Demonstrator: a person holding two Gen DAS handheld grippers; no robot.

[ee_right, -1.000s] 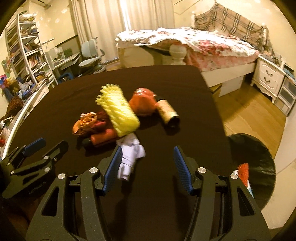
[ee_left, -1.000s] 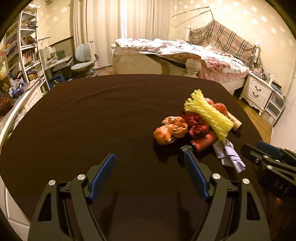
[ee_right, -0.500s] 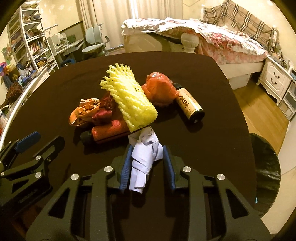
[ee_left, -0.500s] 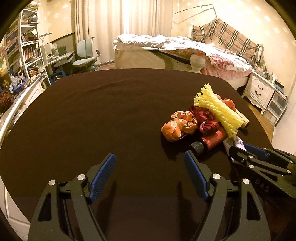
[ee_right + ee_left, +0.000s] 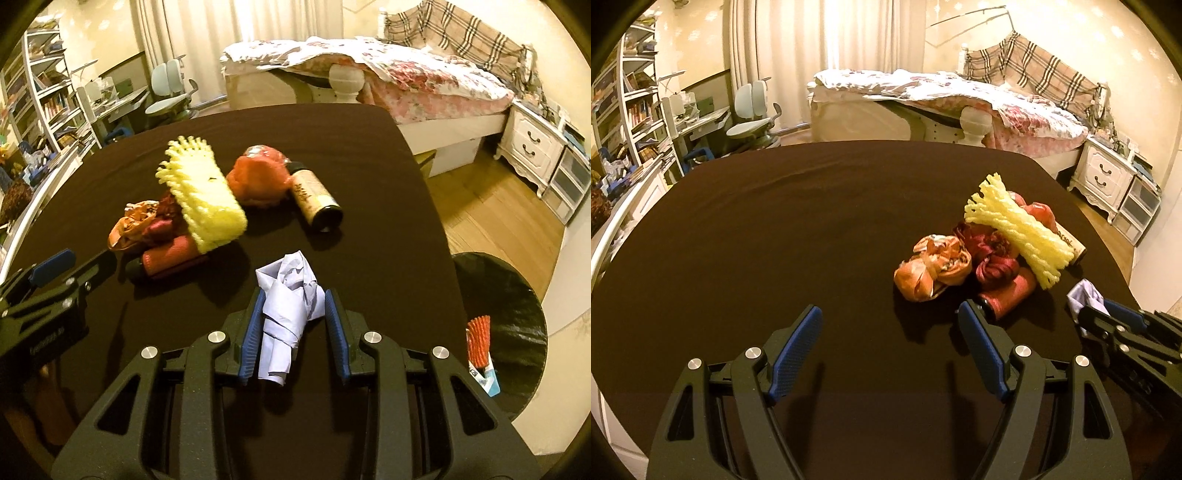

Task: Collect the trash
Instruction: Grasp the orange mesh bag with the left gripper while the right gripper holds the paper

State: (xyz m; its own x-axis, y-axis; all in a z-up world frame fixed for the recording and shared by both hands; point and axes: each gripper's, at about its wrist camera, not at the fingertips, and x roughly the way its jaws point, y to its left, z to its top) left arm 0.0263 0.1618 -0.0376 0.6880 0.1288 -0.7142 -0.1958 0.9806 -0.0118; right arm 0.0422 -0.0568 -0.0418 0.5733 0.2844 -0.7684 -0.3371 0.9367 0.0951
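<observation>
While my right gripper (image 5: 291,325) squeezes the paper wad (image 5: 290,299), I judge this the carry step for one piece of trash: grasp made, drop not yet done. Both blue pads press the wad's sides, so the jaws stand narrow, clamped on it. It sits between the fingers, right at the near edge of the table (image 5: 399,206), just apart from the pile. Whether it hangs clear of the cloth or touches it, I cannot tell.

The wad's long axis runs along my fingers, roughly front to back. Its broad crumpled end points away from me toward the pile, and a thin rolled tail points back into the gripper's throat.

Next, I reckon I swing right and out over the bin (image 5: 517,295), the black-lined one on the floor beside the table, then let go. It already holds a red net and a packet. The grip must hold through the swing, since paper crushes and can slip.

My left gripper (image 5: 890,332) hovers low over the table, jaws wide, holding nothing, its right finger near the red bottle (image 5: 1008,297). Yellow foam net (image 5: 1019,236), orange wrapper (image 5: 932,267) and tan bottle (image 5: 314,195) wait in the pile.
</observation>
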